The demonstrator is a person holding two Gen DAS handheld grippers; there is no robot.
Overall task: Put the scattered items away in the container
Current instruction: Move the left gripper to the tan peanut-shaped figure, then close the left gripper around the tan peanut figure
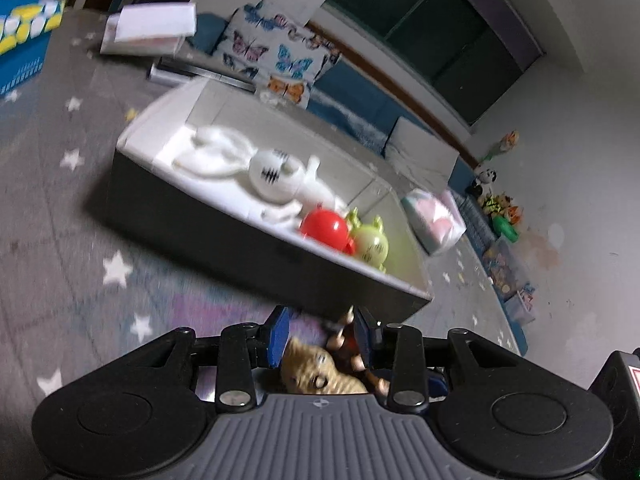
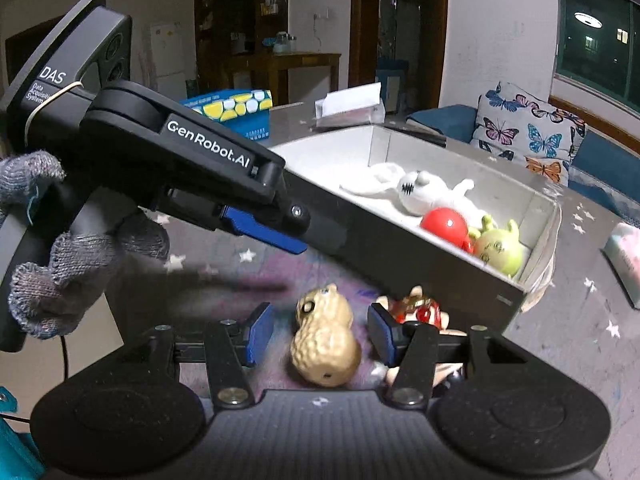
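Right gripper low over the star-print grey play mat, blue-padded jaws wide apart either side of the tan peanut-shaped toy, not touching it. Small red-and-tan figurine lies just right of the peanut, against the box's near wall. Left gripper, held in a grey knit glove, angles down from upper left; its own view shows jaws apart over the same peanut. Dark-sided white-lined rectangular box holds white rabbit plush, red ball, green round toy. Only the right view shows the glove. Open mat left of the box
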